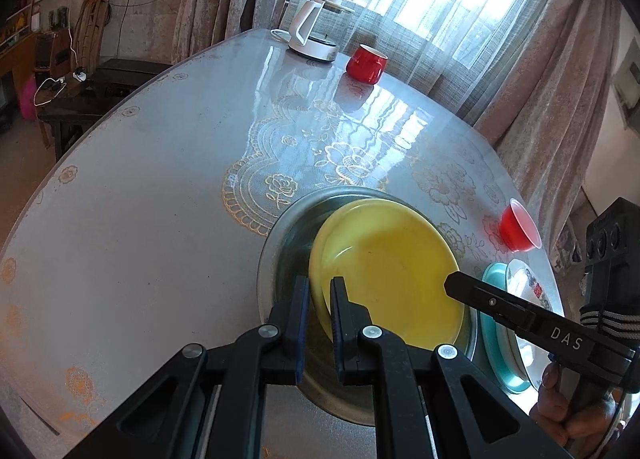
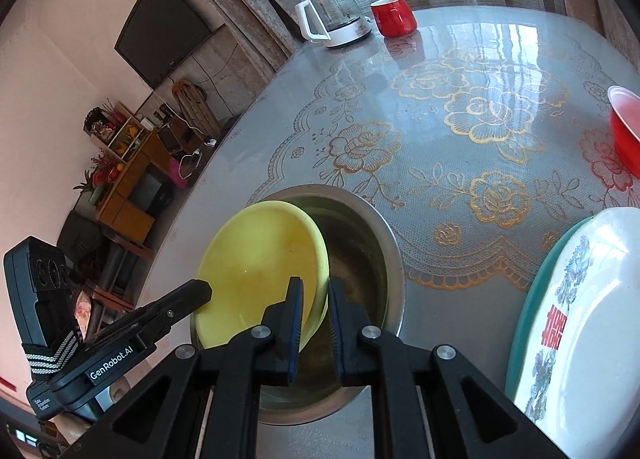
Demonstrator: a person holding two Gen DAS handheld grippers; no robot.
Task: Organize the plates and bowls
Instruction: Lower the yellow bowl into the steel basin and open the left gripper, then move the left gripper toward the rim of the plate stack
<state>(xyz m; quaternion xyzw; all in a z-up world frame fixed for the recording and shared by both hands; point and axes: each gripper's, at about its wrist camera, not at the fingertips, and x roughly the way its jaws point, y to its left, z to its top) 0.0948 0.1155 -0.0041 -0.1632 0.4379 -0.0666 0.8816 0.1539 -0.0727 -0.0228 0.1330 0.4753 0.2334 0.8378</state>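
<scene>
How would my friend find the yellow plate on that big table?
Find the round flowery table, then the metal basin at its near edge. The yellow plate leans tilted inside it, both grippers pinching its rim. The other plates, white on teal, lie stacked beside the basin.

Glossy yellow plate [image 1: 392, 271], dull metal basin [image 1: 276, 255], shiny lace-patterned tablecloth [image 1: 160, 179]
</scene>
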